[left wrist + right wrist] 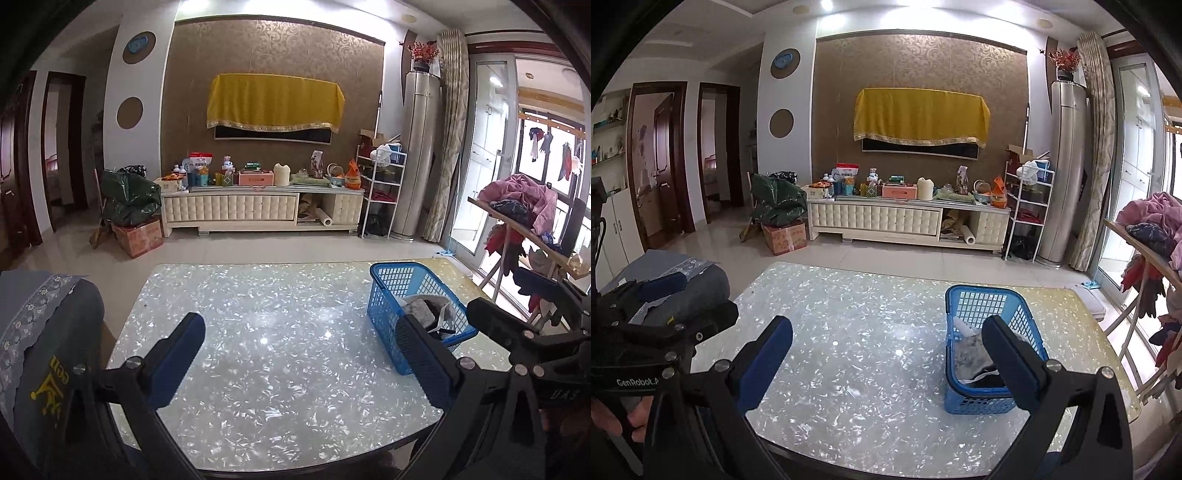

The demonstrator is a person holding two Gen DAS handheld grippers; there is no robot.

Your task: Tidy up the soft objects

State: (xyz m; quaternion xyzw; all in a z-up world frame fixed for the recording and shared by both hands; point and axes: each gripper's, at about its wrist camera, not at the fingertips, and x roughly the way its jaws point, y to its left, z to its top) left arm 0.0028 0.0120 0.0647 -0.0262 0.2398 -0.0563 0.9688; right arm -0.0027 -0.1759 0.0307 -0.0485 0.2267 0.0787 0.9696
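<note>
A blue plastic basket stands on the right part of the shiny pearl-patterned table. Grey and dark soft cloth pieces lie inside it. My left gripper hovers open above the table's near side, nothing between its blue pads. My right gripper is open too, its right finger in front of the basket. Each gripper shows at the edge of the other's view: the right one, the left one.
A grey cushioned chair back with a lace cover stands at the table's left edge. A rack piled with clothes is to the right. A cluttered TV cabinet lines the far wall beyond open floor.
</note>
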